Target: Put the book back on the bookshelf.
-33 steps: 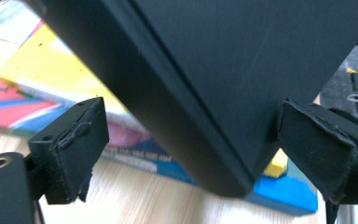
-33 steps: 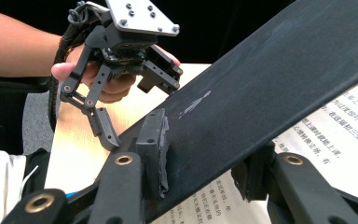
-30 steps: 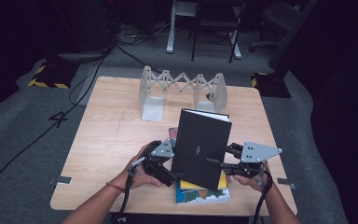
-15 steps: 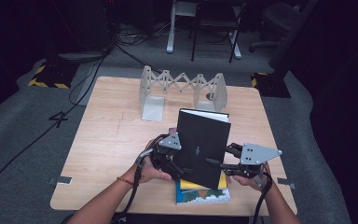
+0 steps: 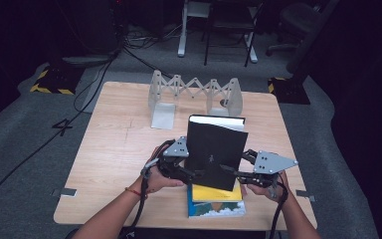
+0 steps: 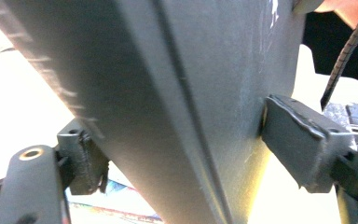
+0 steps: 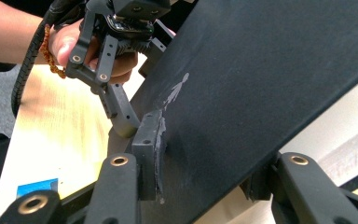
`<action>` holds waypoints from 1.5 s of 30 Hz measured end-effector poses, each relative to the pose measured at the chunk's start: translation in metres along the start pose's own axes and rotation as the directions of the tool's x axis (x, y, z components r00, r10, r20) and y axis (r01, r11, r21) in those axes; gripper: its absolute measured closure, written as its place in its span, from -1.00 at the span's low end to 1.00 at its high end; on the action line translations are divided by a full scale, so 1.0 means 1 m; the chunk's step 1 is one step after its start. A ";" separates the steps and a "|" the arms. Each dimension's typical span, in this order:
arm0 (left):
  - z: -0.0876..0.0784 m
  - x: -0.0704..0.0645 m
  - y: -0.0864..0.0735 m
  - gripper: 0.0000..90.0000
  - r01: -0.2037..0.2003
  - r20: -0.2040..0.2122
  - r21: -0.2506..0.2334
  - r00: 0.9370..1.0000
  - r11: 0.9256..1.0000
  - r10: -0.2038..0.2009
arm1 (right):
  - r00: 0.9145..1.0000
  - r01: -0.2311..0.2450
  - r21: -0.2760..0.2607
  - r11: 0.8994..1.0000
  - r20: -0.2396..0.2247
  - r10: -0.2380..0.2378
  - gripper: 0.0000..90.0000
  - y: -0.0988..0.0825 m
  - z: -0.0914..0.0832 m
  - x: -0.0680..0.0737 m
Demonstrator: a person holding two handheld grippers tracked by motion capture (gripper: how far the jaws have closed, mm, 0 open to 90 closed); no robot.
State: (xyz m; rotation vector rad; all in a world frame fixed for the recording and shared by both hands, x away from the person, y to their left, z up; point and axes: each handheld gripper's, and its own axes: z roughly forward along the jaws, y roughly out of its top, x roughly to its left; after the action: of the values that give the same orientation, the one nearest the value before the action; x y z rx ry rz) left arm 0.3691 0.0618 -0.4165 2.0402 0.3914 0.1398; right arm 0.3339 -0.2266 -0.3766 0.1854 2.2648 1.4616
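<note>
Standing upright in high view, black book (image 5: 215, 152) sits above yellow book (image 5: 217, 193) w/ left gripper (image 5: 195, 174) and right gripper (image 5: 230, 172) at its sides; left gripper view: jaws just closing, pads (image 6: 303, 135) around book; right gripper view: pads (image 7: 150, 154) pinching book.

Black book (image 7: 270, 74) apparently between tool (image 7: 205, 163) pads
</note>
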 end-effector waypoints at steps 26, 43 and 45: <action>-0.011 -0.011 -0.007 -0.11 -0.046 0.038 -0.061 0.998 0.997 0.048 | 0.998 -0.029 -0.017 0.999 0.064 0.030 0.19 -0.014 -0.030 0.008; -0.013 -0.015 -0.013 -0.03 -0.050 0.043 -0.133 0.997 0.990 0.056 | 0.984 -0.139 0.029 0.990 0.119 0.135 -0.42 -0.031 -0.008 0.009; -0.012 -0.015 -0.014 -0.03 -0.043 0.043 -0.147 0.998 0.988 0.050 | 0.983 -0.143 0.018 0.989 0.114 0.140 -0.41 -0.032 -0.007 0.008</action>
State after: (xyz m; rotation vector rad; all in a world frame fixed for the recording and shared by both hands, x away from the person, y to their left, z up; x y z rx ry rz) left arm 0.3483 0.0732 -0.4219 1.9054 0.2955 0.1447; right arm 0.3271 -0.2439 -0.4054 0.4349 2.2196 1.4527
